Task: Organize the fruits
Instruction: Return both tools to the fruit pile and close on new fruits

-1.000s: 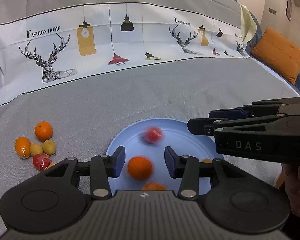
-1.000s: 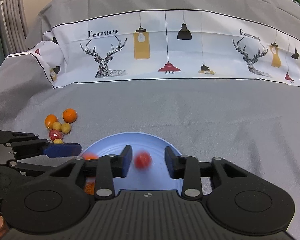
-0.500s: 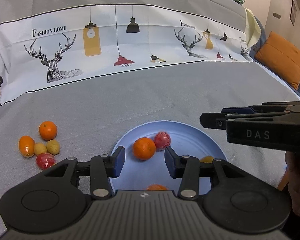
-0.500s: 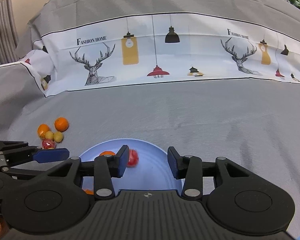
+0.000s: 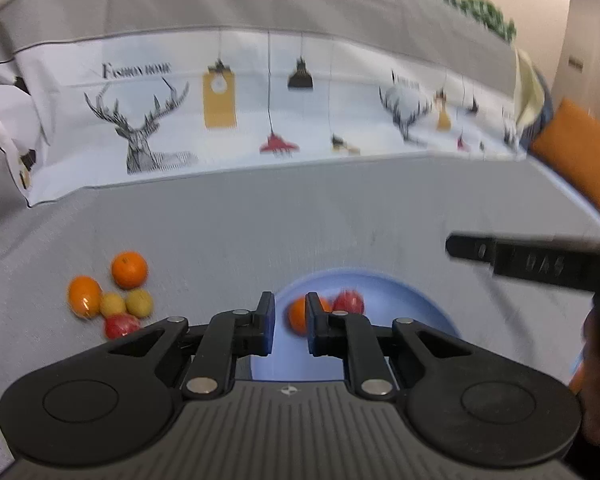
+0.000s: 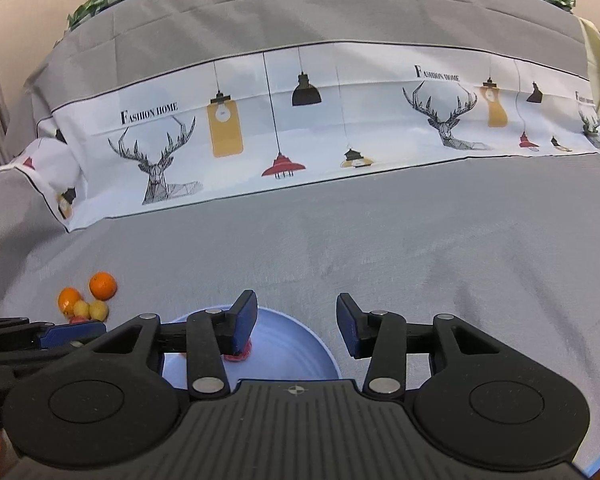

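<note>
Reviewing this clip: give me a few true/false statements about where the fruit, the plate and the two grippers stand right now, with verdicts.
1. The blue plate holds an orange and a red fruit. True.
2. The loose fruit pile on the grey cloth lies right of the plate. False: it lies to its left.
3. The right gripper grips a red fruit. False: its jaws are apart and empty.
4. The left gripper has nothing between its jaws. True: the gap is narrow, and the orange sits on the plate beyond it.
5. The pile holds only oranges. False: yellowish and red fruits too.
</note>
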Demonstrator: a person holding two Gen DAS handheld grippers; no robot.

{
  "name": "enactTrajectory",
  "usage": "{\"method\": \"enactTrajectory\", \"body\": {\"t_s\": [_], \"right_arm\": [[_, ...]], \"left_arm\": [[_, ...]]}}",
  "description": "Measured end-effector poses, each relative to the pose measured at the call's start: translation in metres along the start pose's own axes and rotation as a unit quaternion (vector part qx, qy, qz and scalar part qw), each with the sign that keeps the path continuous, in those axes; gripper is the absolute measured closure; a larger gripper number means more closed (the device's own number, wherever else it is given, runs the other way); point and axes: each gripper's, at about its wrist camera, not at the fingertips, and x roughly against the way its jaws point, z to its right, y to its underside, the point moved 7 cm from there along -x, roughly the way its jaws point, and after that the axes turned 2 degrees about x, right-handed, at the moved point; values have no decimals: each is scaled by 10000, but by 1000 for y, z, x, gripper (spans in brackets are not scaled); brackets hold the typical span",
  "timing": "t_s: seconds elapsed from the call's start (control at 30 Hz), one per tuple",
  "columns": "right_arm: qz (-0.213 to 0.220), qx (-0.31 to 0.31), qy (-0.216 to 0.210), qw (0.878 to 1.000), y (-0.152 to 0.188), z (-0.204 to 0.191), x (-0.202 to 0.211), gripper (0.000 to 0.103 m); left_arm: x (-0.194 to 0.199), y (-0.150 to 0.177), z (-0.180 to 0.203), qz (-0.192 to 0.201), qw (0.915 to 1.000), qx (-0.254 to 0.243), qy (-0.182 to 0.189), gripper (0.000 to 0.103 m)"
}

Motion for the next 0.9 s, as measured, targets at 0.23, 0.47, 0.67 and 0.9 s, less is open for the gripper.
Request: {"method": "enactTrajectory", "body": {"t_s": [0.23,0.47,0.67,0.9], "right_arm": [[206,-7,-212,9996,-5,-11,7,84],[180,161,-363,9990,-8,-30,5,84],[-81,375,-277,9989,-1,-44,-3,84],[-847,676,-249,9938,21,-62,-21,61]], "left_arm": [[41,-43,-40,457,9988,91,-138,86],[39,-38,-100,296,9926,1019,-598,86],[30,-41,-106,201,9916,1132,-599,85],[19,-35,-112,-46,9909,1169,-662,83]]}}
